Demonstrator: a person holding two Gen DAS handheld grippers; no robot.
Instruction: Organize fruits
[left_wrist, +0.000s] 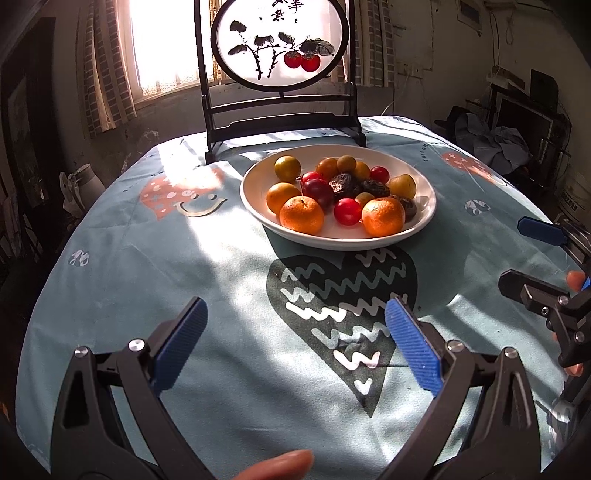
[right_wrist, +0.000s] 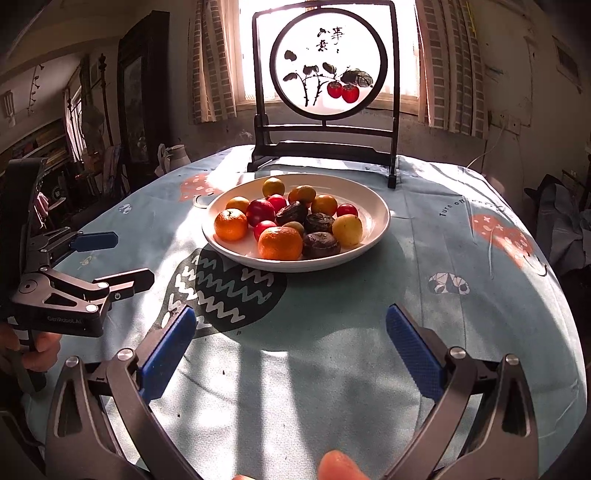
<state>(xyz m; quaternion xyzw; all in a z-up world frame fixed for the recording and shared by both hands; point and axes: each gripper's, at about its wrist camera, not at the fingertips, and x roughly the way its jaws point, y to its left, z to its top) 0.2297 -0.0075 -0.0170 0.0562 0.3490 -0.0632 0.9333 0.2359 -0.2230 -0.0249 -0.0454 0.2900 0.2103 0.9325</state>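
Note:
A white plate (left_wrist: 258, 177) (right_wrist: 373, 206) stands mid-table and holds two tangerines (left_wrist: 301, 214) (right_wrist: 280, 243), red plums (left_wrist: 347, 211) (right_wrist: 260, 212), yellow-orange plums (left_wrist: 287, 168) (right_wrist: 347, 229) and dark dried fruits (left_wrist: 343, 183) (right_wrist: 320, 244). My left gripper (left_wrist: 295, 341) is open and empty over the tablecloth, well short of the plate; it also shows at the left of the right wrist view (right_wrist: 125, 258). My right gripper (right_wrist: 290, 343) is open and empty, also short of the plate; it shows at the right edge of the left wrist view (left_wrist: 517, 254).
A light blue patterned tablecloth (left_wrist: 147, 277) (right_wrist: 443, 295) covers the round table. A dark wooden stand with a round painted screen (left_wrist: 279, 40) (right_wrist: 327, 74) stands behind the plate, before a bright window. Room clutter surrounds the table.

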